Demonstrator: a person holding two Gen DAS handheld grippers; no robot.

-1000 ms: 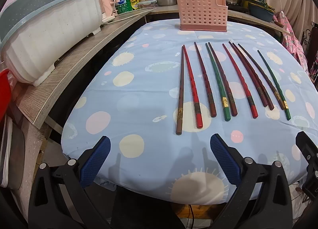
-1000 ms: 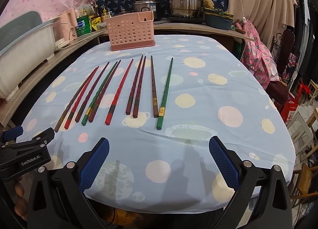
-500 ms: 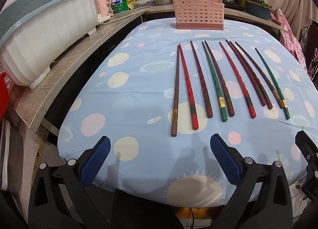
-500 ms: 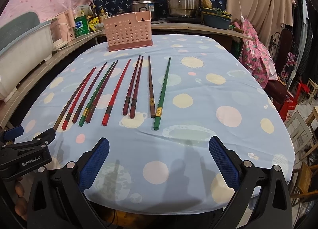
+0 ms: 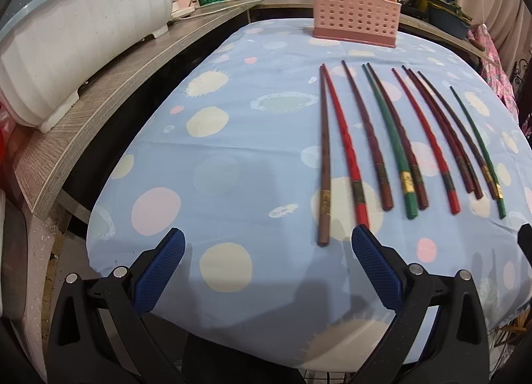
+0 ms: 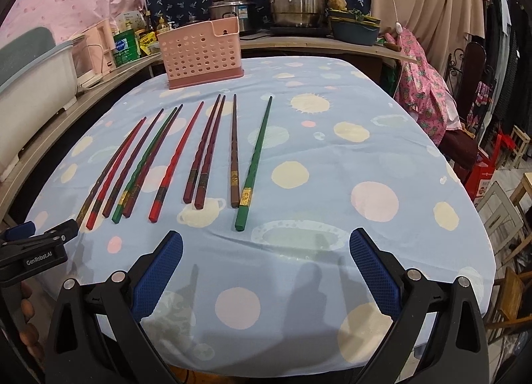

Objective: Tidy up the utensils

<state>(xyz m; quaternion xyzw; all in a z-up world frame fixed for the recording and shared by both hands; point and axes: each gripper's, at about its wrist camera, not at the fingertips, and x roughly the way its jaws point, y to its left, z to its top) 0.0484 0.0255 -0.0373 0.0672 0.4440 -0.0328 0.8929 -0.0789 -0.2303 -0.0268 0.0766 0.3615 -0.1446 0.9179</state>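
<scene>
Left wrist view: the left gripper (image 5: 264, 251) hovers spread wide, empty, near the brown chopstick (image 5: 324, 164). Chopsticks (image 6: 186, 157) lie in a row on the desk (image 6: 382, 151) before the pink basket (image 6: 201, 51). The right gripper (image 6: 266, 252) gapes empty too.

The only wording that reads clearly is "GenRobot.AI", printed in white on the black body of the left gripper (image 6: 35, 244) where it shows at the left edge of the right wrist view. A green bottle (image 6: 125, 46) on the side counter carries a blue and white label, a red crate (image 6: 485, 171) on the floor has white print, and the chopsticks (image 5: 406, 181) have gold bands with marks, but all of these are too small to read.
</scene>
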